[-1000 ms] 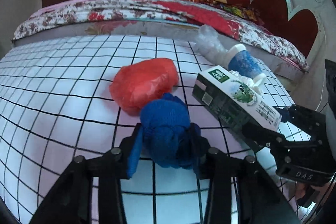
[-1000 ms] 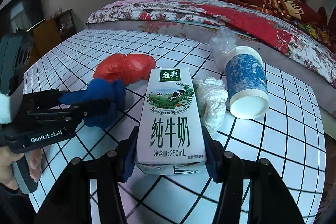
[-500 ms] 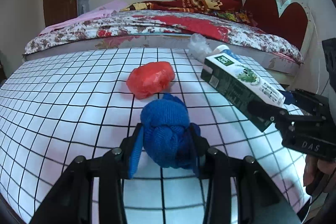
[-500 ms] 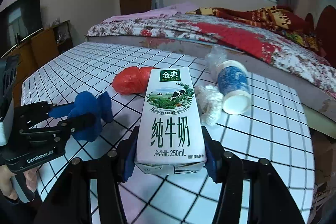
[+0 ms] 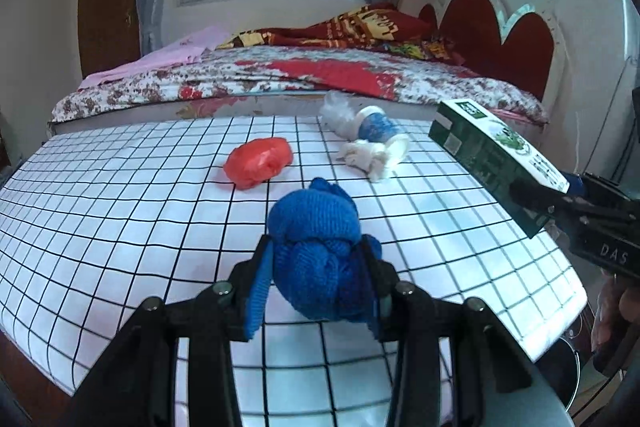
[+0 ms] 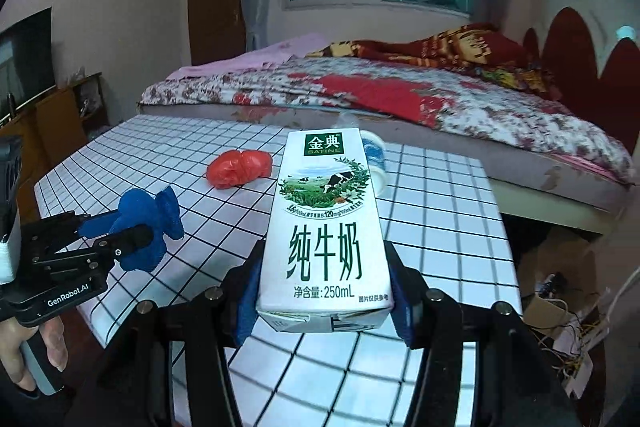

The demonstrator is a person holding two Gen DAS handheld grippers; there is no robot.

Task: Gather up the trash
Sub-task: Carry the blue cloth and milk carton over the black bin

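My left gripper (image 5: 316,279) is shut on a blue knotted cloth ball (image 5: 316,247) and holds it above the checked table (image 5: 120,195). It shows from the side in the right wrist view (image 6: 144,227). My right gripper (image 6: 324,291) is shut on a white and green milk carton (image 6: 326,227), raised over the table's right part; the carton also shows in the left wrist view (image 5: 496,155). On the table lie a red plastic bag (image 5: 258,163), a white knotted cloth (image 5: 368,157), a blue paper cup on its side (image 5: 380,131) and clear plastic wrap (image 5: 336,113).
A bed with a flowered cover (image 5: 300,79) stands just behind the table. A dark round container rim (image 5: 568,375) shows below the table's right edge. Cardboard and cables (image 6: 560,299) lie on the floor at the right.
Both grippers have lifted and pulled back from the table with their loads. The red bag, cup and white cloth now look smaller and farther away.
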